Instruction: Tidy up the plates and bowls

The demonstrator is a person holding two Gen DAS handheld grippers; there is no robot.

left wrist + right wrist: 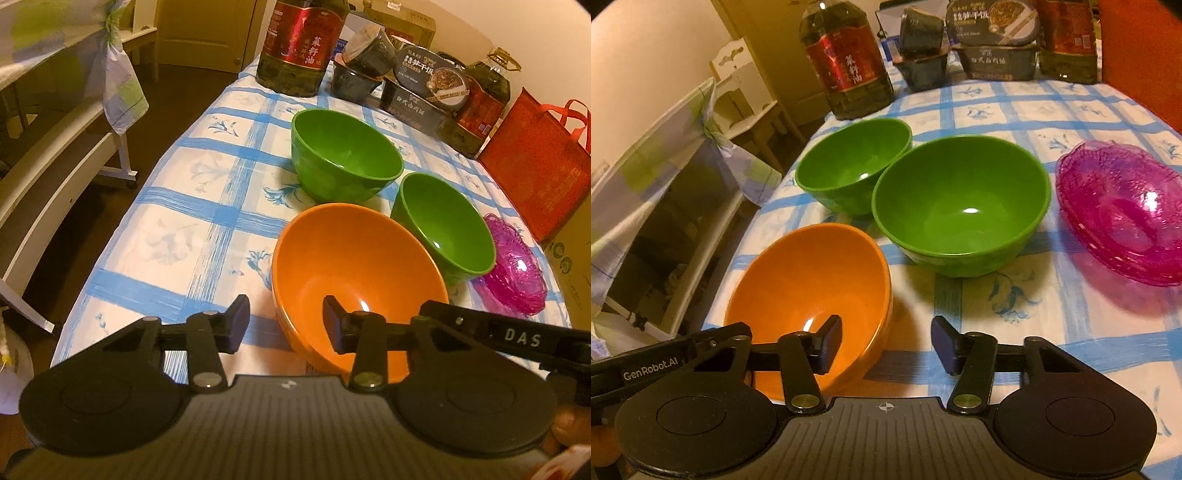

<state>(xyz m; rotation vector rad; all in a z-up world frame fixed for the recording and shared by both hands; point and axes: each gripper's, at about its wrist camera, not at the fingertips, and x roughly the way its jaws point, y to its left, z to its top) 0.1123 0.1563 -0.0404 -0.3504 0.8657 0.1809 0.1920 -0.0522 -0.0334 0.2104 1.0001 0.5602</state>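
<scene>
- Glossy orange plastic bowl (354,273) sits at the near table edge, both grippers straddling its rim from opposite sides.
- Left gripper (286,325): jaws part-open, near-left rim between, pads not pressing.
- Right gripper (886,341): jaws part-open, right rim between, no contact.
- Both equally near the bowl.

orange bowl (354,258) | green bowls (960,206) | pink dishes (1123,210) | blue-checked tablecloth (192,206)

Two close, downward views; shared bowls (354,273)
</scene>
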